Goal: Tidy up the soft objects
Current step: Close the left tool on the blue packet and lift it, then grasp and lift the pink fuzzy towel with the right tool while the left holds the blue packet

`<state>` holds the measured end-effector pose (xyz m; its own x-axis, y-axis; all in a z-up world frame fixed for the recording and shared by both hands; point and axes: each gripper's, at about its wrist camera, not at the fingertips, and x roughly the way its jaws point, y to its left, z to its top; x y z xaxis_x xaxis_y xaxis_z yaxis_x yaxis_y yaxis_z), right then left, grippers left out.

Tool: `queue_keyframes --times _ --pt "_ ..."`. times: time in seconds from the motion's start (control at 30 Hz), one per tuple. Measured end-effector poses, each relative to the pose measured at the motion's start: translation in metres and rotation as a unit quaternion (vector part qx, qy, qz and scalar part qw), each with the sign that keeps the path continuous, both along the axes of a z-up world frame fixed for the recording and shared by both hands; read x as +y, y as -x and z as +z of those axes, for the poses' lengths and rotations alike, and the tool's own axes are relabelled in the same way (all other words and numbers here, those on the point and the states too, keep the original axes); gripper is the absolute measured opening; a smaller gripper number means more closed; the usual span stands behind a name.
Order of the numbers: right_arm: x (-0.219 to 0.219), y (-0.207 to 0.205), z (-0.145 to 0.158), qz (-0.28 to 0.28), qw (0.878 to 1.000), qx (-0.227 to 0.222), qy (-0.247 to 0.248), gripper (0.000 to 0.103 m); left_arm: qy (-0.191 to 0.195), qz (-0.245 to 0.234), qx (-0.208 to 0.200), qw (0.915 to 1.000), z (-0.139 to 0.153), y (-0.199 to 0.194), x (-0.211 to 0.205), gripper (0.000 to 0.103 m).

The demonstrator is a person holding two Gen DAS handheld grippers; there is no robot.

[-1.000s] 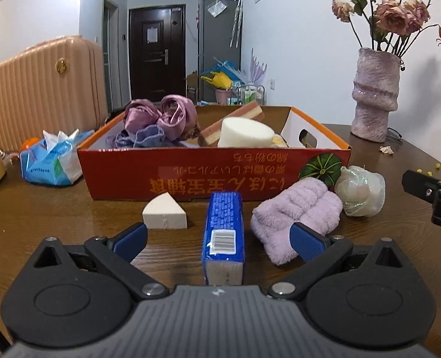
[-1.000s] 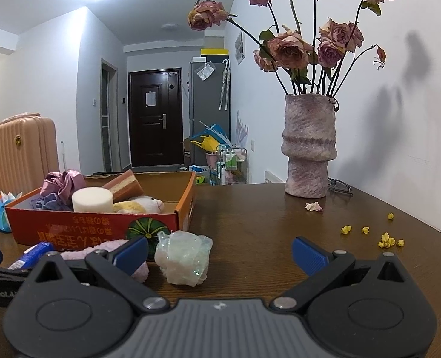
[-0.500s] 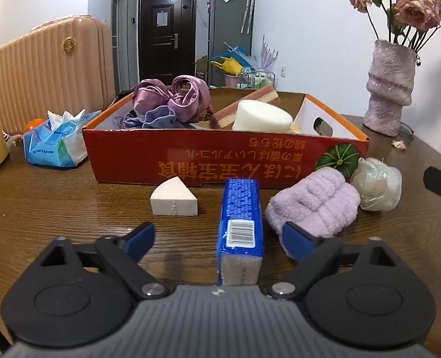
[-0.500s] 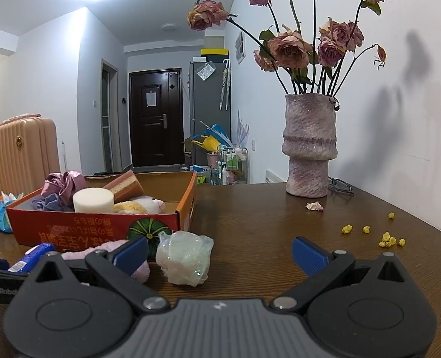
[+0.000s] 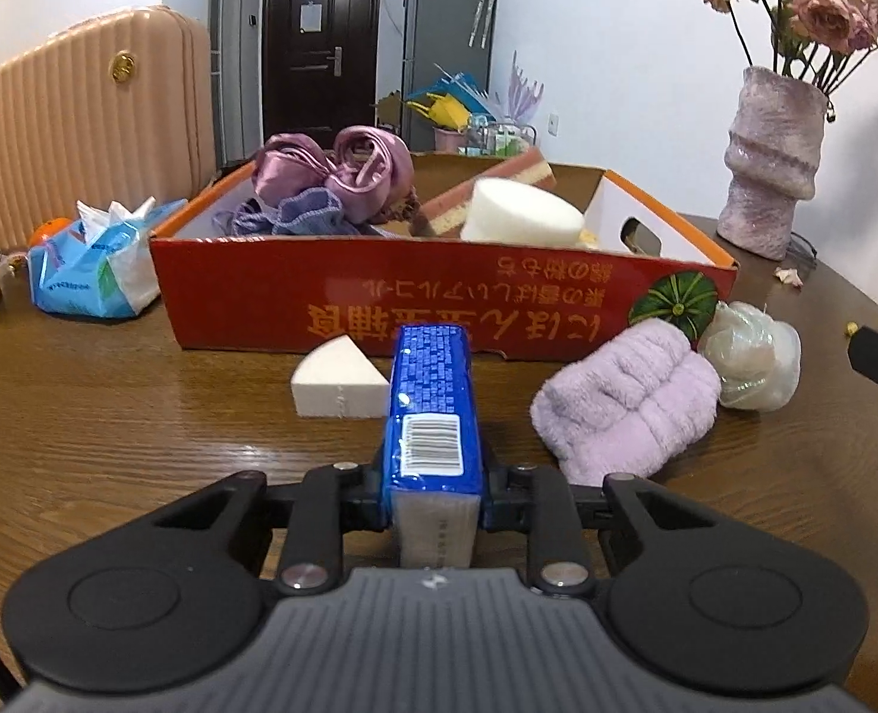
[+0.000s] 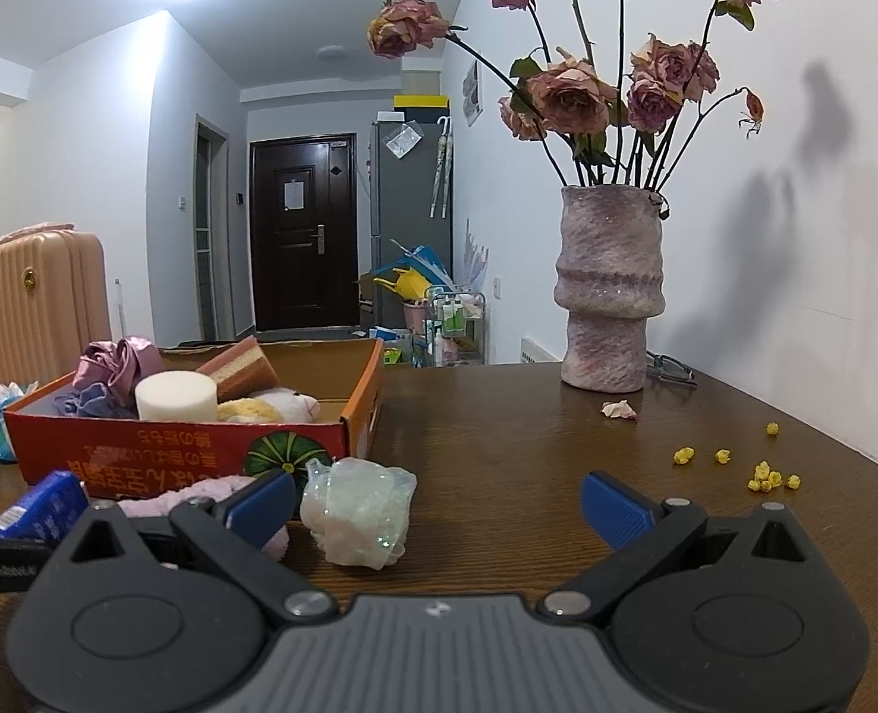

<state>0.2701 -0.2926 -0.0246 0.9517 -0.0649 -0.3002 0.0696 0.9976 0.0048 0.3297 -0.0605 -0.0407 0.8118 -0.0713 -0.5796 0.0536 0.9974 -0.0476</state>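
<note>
blue tissue pack point(image 5: 433, 410) lies on the wooden table point(image 5: 112, 416) before the red box point(image 5: 379, 309), clamped at its near end by the left gripper point(image 5: 434, 499), whose jaws have just closed. white wedge sponge point(image 5: 337, 380) just left, lilac towel point(image 5: 629, 398) right. right gripper point(image 6: 439, 505) spread wide, empty.

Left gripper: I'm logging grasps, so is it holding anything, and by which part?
The left gripper, whose jaws have just been closing, pinches the blue tissue pack by the two long sides at its near end. The right gripper holds nothing.
</note>
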Motion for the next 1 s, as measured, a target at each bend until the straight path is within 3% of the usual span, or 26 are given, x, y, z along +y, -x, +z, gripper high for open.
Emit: queue_keyframes --times 0.4,1.0 --pt "0.002 0.003 0.001 -0.009 1.000 -0.011 0.008 0.103 0.000 0.015 -0.044 0.9989 0.016 0.010 0.015 0.025" --pt "0.056 0.002 -0.002 0.052 0.998 -0.006 0.026 0.103 -0.009 0.029 -0.062 0.9976 0.022 0.016 0.044 0.025"
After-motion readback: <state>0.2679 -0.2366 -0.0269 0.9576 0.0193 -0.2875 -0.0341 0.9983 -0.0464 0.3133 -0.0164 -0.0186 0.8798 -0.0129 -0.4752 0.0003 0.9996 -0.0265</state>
